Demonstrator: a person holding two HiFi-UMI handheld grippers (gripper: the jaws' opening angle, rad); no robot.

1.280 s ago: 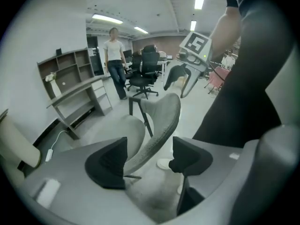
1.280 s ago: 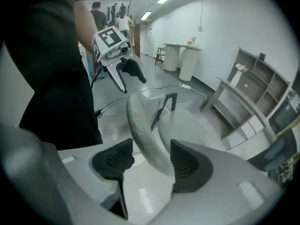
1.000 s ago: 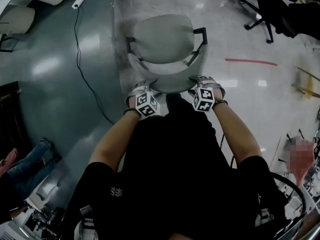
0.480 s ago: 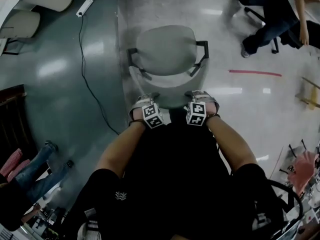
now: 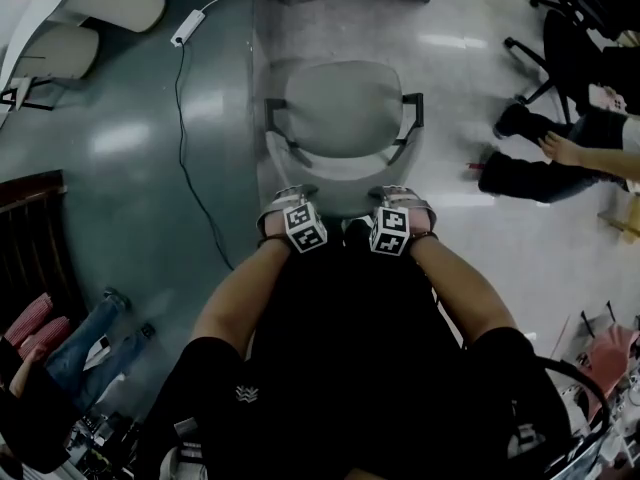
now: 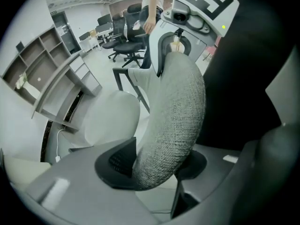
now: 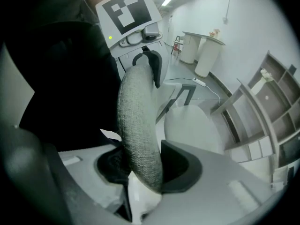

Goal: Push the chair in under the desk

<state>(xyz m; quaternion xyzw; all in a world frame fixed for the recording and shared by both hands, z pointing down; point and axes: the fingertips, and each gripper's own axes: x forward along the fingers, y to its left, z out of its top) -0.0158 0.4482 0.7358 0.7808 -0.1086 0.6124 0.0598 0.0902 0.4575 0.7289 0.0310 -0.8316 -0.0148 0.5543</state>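
With the left gripper (image 5: 291, 201) clamped on the chair's (image 5: 340, 108) backrest (image 6: 173, 116) and the right gripper's (image 5: 400, 197) fingers (image 7: 186, 167) closing on it, out on open floor (image 5: 140, 178), an even two-handed push should keep it straight.

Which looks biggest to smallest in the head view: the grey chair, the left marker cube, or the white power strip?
1. grey chair, clearly largest
2. left marker cube
3. white power strip
The cube is far nearer the camera, so its lead over the strip may be only apparent.
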